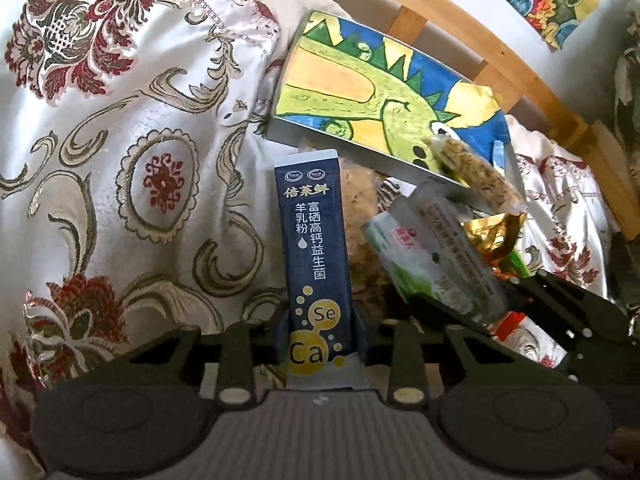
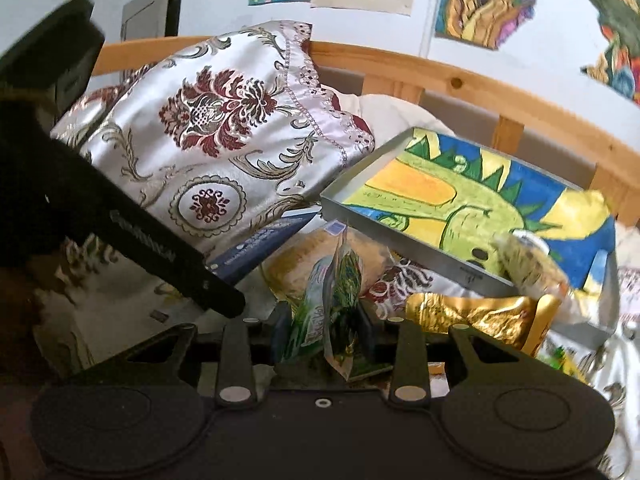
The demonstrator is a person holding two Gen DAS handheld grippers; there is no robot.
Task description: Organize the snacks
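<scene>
Brocade bedspread [image 1: 120,168]; left claw [image 1: 320,332] grips blue sachet [image 1: 312,248].

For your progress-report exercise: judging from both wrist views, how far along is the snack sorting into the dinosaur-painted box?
Done: one clear oat-bar packet lies in the dinosaur box. In hand: the left gripper pinches a navy milk-powder stick; the right gripper grips a green-and-white pouch. Left: a gold packet and a tan bag sit loose on the bedspread beside the box.
</scene>
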